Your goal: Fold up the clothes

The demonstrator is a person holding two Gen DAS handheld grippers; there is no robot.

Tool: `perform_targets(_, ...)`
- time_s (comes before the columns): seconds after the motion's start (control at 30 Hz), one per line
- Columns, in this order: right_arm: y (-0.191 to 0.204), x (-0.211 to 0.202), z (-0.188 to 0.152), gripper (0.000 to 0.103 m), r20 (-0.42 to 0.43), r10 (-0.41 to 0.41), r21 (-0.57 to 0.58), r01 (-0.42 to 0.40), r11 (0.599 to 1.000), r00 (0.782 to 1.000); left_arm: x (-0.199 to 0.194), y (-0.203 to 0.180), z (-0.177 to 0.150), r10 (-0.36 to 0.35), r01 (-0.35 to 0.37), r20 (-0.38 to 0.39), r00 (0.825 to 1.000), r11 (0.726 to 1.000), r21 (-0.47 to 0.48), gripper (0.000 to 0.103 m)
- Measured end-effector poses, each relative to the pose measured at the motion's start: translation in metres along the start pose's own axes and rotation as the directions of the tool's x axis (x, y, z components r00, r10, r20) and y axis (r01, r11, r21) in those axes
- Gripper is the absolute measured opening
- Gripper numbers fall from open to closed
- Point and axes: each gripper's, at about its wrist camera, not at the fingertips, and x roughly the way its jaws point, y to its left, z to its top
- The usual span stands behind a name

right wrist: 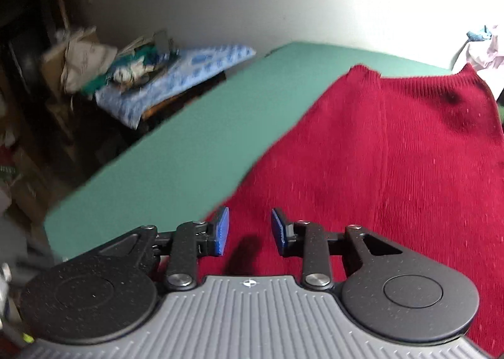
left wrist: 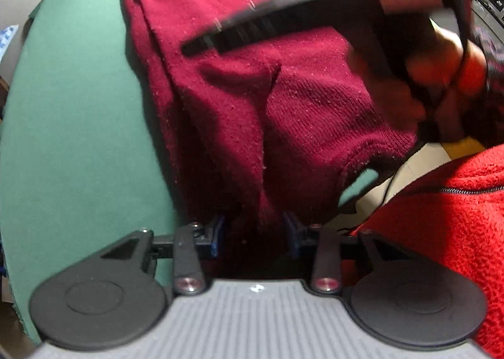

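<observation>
Fold clothes: sweater spread out, both claws at its near edge

The green surface carries the dark red sweater flat, from center to 1 o'clock, giving a fold base. The left claw is clenched on a raised hem fold, judged ready for lifting. The right claw hovers released above the knit at 6 o'clock.

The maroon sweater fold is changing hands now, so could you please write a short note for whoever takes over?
Left gripper: closed on a bunched fold of the maroon sweater at its near edge.
Right gripper: jaws apart, nothing between them, above the sweater.
The sweater lies on the green table, rumpled, one side partly turned over.
Done: near edge gripped.
Left: probably take a second hold with the right, then complete and flatten the fold.
</observation>
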Motion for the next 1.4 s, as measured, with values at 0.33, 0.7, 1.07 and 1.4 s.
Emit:
perform_targets(0.33, 0.000, 0.058, 0.014, 0.035, -0.064, -0.030, -0.031, 0.028, 0.999, 0.998, -0.006, 0.001, -0.002, -0.001, 0.001, -0.005, 1.000, 1.000, 0.000, 0.038)
perform_targets(0.7, -0.001, 0.025, -0.013, 0.028, -0.040, -0.020, -0.008, 0.019, 1.000, 0.999, -0.047, 0.019, 0.027, 0.103, -0.109, 0.134, 0.986, 0.993, 0.034, 0.068)
perform_targets(1.07, -0.054, -0.022, -0.044, 0.025, -0.031, -0.170, 0.180, 0.173, 0.968, 0.985, -0.009, 0.018, 0.082, 0.148, -0.163, 0.204, 0.968, 0.985, 0.057, 0.067)
perform_targets(1.4, -0.124, -0.115, -0.078, 0.033, 0.002, -0.469, 0.403, 0.429, 0.809, 0.883, 0.033, 0.006, 0.085, 0.229, -0.240, 0.119, 0.966, 0.967, 0.084, 0.073)
